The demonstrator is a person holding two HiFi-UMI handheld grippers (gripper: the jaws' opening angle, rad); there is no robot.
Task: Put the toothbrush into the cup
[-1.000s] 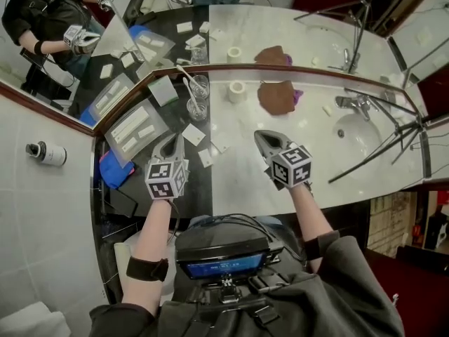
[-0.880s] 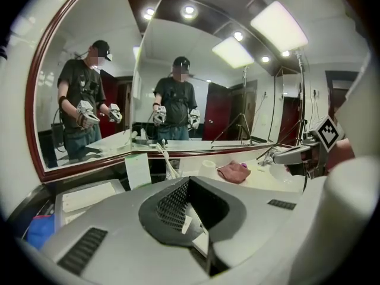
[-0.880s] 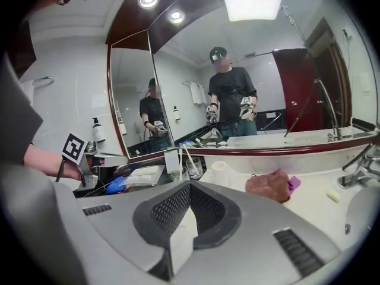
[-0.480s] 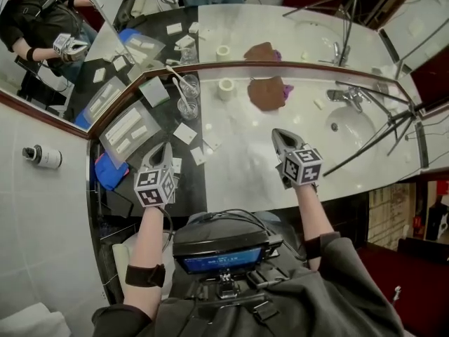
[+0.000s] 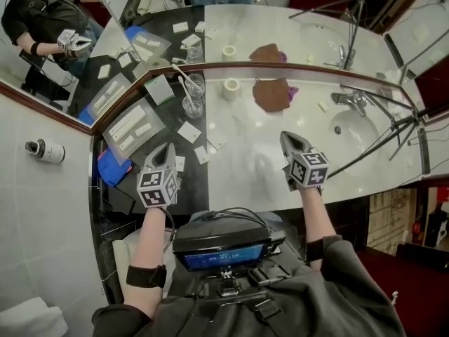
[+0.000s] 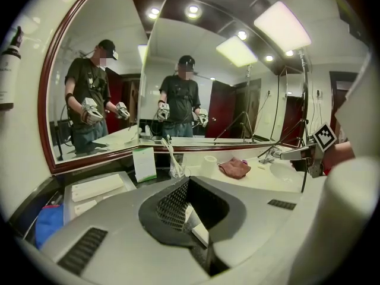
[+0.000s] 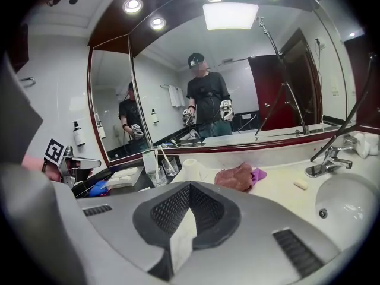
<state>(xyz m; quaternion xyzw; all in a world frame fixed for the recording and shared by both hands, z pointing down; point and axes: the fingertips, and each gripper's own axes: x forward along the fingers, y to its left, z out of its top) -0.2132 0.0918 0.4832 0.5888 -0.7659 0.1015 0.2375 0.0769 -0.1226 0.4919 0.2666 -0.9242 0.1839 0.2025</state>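
Two clear glass cups stand near the mirror, the nearer cup (image 5: 192, 107) (image 7: 158, 176) (image 6: 176, 171) and a second cup (image 5: 197, 84) just behind it. A white toothbrush (image 5: 185, 92) (image 6: 171, 157) leans upright in the nearer cup. My left gripper (image 5: 167, 148) hovers over the dark counter strip, well short of the cups, shut with nothing in it. Over the pale marble to the right, my right gripper (image 5: 288, 137) is also shut and empty. In both gripper views the jaws are pressed together and the cups lie far ahead.
A white paper roll (image 5: 231, 88) and a brown cloth (image 5: 272, 95) lie beyond the right gripper. The sink (image 5: 351, 128), tap (image 5: 349, 100) and tripod legs (image 5: 393, 128) fill the right. A tray of white packets (image 5: 133, 128), a blue cloth (image 5: 112, 168) and small white packets (image 5: 189, 132) sit left.
My right gripper has moved to the right across the marble. My left gripper has drawn slightly back toward the counter's front edge. Both stayed shut.
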